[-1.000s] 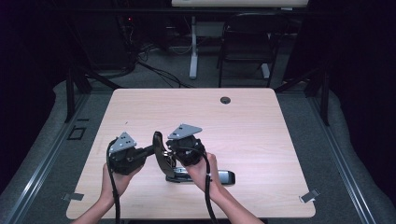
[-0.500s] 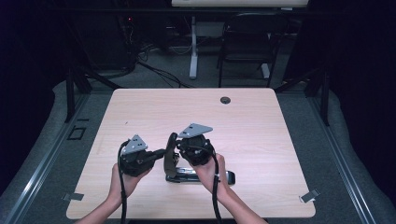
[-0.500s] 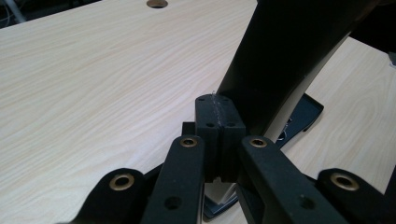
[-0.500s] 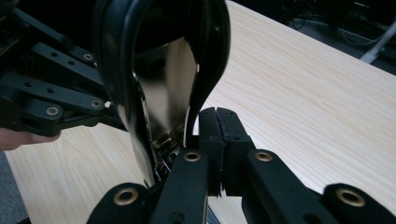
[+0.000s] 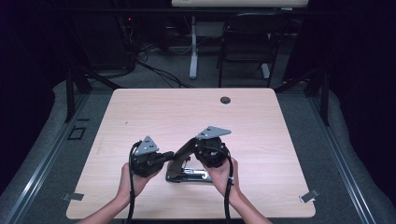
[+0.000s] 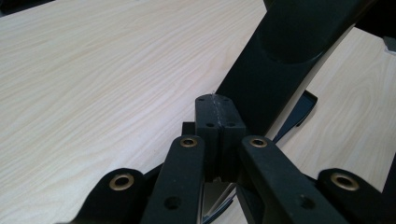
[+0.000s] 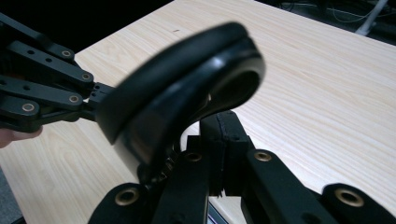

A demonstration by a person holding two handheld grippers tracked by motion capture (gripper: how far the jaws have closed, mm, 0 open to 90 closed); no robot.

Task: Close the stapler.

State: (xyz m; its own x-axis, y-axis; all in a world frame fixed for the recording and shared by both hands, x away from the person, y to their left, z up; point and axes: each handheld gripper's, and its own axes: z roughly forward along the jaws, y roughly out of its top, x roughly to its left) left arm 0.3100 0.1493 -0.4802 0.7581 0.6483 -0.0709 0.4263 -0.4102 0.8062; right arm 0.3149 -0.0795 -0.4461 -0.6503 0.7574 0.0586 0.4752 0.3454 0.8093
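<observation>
A person sits at the near edge of a light wooden table and holds one gripper in each hand.

The object in work is a black stapler. Its base lies flat on the table near the front edge, between the two hands. Its black lever arm is raised and slopes upward from lower left to upper right, as seen in the high view.

Left gripper: held low, pointing right toward the stapler. In the left gripper view the two pads are pressed flat against each other with nothing between them. Their tips stand right at the underside of the raised arm; whether they touch it cannot be told.

Right gripper: held above the rear part of the stapler base, with its grey plate on top. In the right gripper view its pads are also closed together on nothing. The rounded front end of the lever arm sits just above and ahead of them, blurred. The left gripper's linkage shows at the left edge of that view, meeting the arm from the far side.

A small dark grommet sits in the table near the far edge, well apart from the stapler.
</observation>
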